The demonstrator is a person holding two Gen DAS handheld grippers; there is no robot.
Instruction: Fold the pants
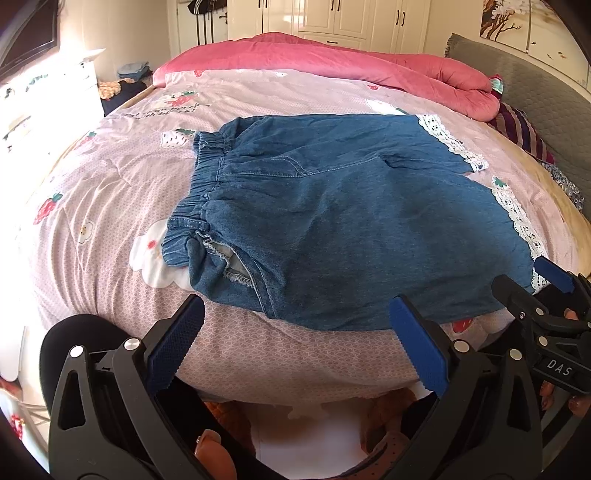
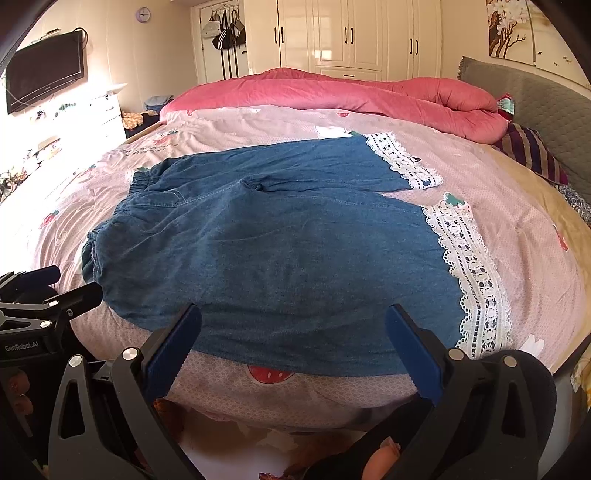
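Blue denim pants (image 1: 351,221) with an elastic waistband (image 1: 201,192) on the left and white lace hems (image 1: 517,218) on the right lie flat on the pink bedspread (image 1: 110,192). They also show in the right wrist view (image 2: 280,243), lace hems (image 2: 476,273) at right. My left gripper (image 1: 295,314) is open and empty, just short of the pants' near edge at the waist side. My right gripper (image 2: 293,321) is open and empty, at the near edge toward the leg end. The right gripper also shows in the left wrist view (image 1: 550,284), and the left gripper in the right wrist view (image 2: 55,284).
A rolled red quilt (image 1: 332,62) lies across the far side of the bed. A grey padded headboard (image 1: 535,96) and a striped pillow (image 1: 524,133) are at right. White wardrobes (image 2: 351,33) stand behind; a wall TV (image 2: 44,70) and a white dresser (image 2: 107,110) at left.
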